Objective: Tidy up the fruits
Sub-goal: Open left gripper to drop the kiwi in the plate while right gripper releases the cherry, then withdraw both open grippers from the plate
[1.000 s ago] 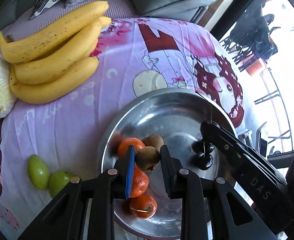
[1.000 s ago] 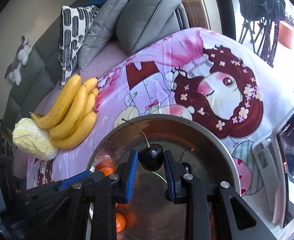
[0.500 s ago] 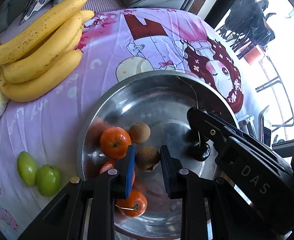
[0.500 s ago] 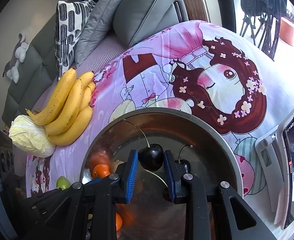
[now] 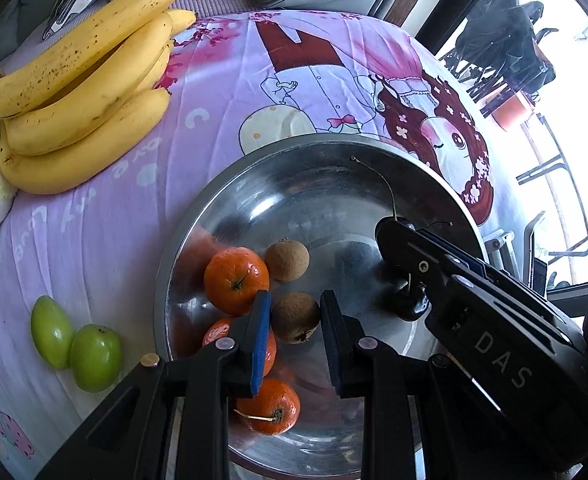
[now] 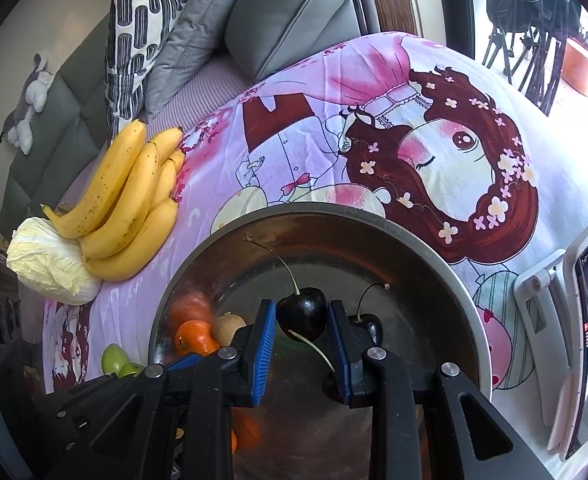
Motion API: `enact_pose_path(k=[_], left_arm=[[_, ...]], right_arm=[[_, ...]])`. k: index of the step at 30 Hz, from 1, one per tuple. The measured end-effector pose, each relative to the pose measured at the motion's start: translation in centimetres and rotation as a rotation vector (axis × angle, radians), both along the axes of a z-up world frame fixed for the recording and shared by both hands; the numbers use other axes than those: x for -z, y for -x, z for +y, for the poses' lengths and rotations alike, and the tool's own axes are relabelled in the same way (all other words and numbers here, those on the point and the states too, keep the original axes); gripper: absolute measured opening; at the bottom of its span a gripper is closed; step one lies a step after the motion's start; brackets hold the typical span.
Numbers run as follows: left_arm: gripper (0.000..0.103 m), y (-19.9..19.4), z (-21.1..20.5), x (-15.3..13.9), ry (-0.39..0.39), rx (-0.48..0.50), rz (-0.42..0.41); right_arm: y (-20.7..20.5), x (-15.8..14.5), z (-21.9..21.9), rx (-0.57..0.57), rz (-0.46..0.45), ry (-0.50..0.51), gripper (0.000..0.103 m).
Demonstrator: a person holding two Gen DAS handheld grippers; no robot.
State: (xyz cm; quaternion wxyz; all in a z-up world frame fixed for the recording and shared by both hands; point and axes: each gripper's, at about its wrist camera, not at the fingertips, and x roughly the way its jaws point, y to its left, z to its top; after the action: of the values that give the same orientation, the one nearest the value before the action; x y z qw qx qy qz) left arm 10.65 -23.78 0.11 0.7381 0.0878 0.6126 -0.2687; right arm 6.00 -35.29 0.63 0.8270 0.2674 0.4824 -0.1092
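A steel bowl holds several tangerines, a brown longan and dark cherries. My left gripper hangs over the bowl with a second brown longan between its fingers; a small gap shows on each side, so the jaws look slightly apart. My right gripper is shut on a dark cherry with a long stem, just above the bowl. Another cherry lies right of it.
A bunch of bananas and a pale cabbage lie at the far left on the pink cartoon cloth. Two green fruits sit left of the bowl. A tablet on a stand is at the right. Sofa cushions are behind.
The left gripper has lowered the longan into the bowl and its jaws have eased apart. The right gripper has come lower over the bowl, still holding the cherry.
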Motion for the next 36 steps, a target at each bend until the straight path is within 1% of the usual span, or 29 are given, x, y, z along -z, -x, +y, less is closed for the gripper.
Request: enact_pose_path(k=[7, 12, 14, 16, 17, 24, 30, 33, 36], left_arm=[[0.026, 0.0, 0.3, -0.1, 0.006, -0.006, 0.009], [0.028, -0.2, 0.8, -0.2, 0.022, -0.023, 0.025], [0.030, -0.2, 0.9, -0.3, 0.022, -0.027, 0.021], [0.036, -0.3, 1.0, -0.6, 0.026, -0.032, 0.015], [0.037, -0.3, 1.1, -0.7, 0.029, -0.034, 0.014], [0.037, -0.5, 2.1, -2.0, 0.059, -0.058, -0.006], [0.037, -1.3, 4.0, -3.0, 0.079, -0.129, -0.032], [0.037, -1.8, 5.5, -3.2, 0.089, -0.184, -0.044], [0.037, -2.3, 7.6, -2.9, 0.083, -0.259, -0.048]], right_arm=[[-0.1, -0.1, 0.1, -0.004, 0.003, 0.012, 0.030], [-0.1, -0.5, 0.2, -0.010, -0.001, 0.023, 0.030], [0.0, -0.7, 0.1, -0.009, -0.007, 0.024, 0.030], [0.1, -1.2, 0.2, -0.008, -0.021, 0.030, 0.031], [0.2, -1.4, 0.2, -0.006, -0.027, 0.032, 0.031], [0.7, -2.3, -0.1, 0.015, -0.062, 0.030, 0.031], [0.8, -2.3, -0.2, 0.019, -0.061, 0.029, 0.031], [0.7, -2.3, 0.1, 0.006, -0.057, 0.032, 0.031], [0.5, -2.2, 0.6, -0.012, -0.052, 0.036, 0.031]])
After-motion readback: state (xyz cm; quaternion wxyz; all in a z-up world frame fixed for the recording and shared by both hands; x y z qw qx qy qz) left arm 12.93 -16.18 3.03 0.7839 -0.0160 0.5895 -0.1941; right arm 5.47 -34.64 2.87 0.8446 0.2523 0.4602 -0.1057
